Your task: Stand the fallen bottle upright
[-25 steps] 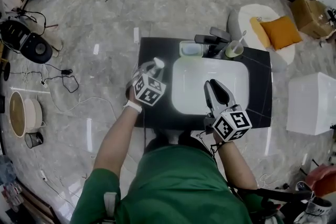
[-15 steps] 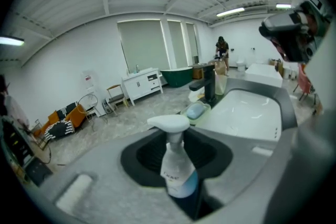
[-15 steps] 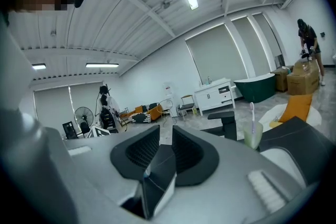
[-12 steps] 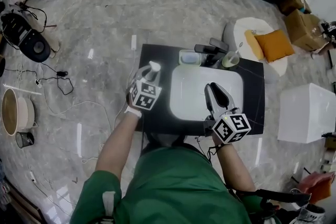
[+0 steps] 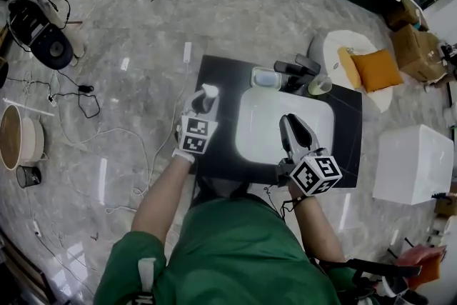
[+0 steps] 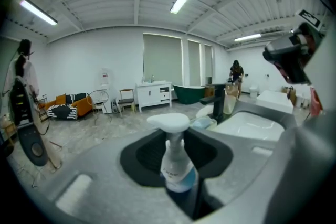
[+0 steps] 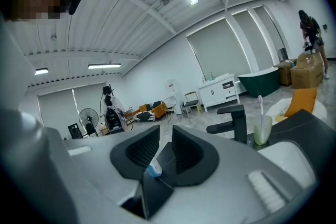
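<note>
A small clear bottle [image 5: 208,94] with a white pump head and a blue label is on the black counter [image 5: 216,69], left of the sink. My left gripper [image 5: 203,106] is shut on its body. In the left gripper view the bottle [image 6: 177,161] stands roughly upright between the dark pads [image 6: 143,157]; its base is hidden. My right gripper [image 5: 287,118] hovers over the white basin [image 5: 257,126], its jaws together and holding nothing. In the right gripper view, a blue bit of the bottle [image 7: 154,169] shows through the slit of the right gripper [image 7: 165,136].
A black faucet [image 5: 298,68] stands behind the basin. Beside it are a pale green cup with a toothbrush [image 5: 320,86] and a soap dish [image 5: 265,77]. A white stool with an orange cushion [image 5: 373,68] and a white box [image 5: 410,164] stand to the right. Cables [image 5: 86,93] lie on the floor to the left.
My left gripper has rolled, and the bottle has come up from tilted to nearly upright while shifting slightly away from me. The right gripper has barely moved over the basin.
</note>
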### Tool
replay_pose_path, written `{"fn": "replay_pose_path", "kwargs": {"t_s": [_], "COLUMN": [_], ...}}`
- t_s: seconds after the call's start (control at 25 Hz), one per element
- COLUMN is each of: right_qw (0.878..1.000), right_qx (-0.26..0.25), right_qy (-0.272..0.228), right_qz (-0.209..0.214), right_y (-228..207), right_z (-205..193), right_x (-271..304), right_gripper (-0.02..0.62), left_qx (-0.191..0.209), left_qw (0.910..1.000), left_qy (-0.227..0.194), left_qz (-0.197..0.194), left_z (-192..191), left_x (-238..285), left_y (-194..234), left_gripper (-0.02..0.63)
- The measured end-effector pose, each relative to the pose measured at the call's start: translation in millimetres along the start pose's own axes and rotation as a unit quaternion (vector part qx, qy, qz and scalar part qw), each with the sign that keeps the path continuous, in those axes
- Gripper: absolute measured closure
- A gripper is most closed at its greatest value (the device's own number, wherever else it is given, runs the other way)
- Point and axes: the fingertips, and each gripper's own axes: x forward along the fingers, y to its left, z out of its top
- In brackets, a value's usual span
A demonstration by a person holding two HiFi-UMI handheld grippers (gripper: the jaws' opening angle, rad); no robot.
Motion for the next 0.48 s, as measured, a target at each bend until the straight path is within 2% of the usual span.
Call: {"fn": "replay_pose_path", "kwargs": {"t_s": [0.08, 0.24, 0.48], "right_qw": [1.0, 1.0, 1.0], "right_qx": [-0.001, 0.0, 0.001], "right_qy": [0.0, 0.002, 0.002], "right_qz": [0.004, 0.009, 0.017], "right_y": [3.7, 9.4, 12.8], "right_z": [0.3, -1.7, 0.0], "right_x": [2.2, 5.4, 7.9], "right_gripper": [0.522, 0.522, 0.522], "left_qx": [-0.001, 0.003, 0.011], "left_qw": [1.0, 0.9998, 0.9995], "left_qy": [0.005, 0.022, 0.028], "left_qz": [0.0, -0.002, -0.008], "left_z": [-2.8, -10.6, -14.5], "left_x": [-1.9, -5.8, -13.6], "left_y": [0.6, 2.5, -0.7], "left_gripper": [0.486, 0.407, 0.374]}}
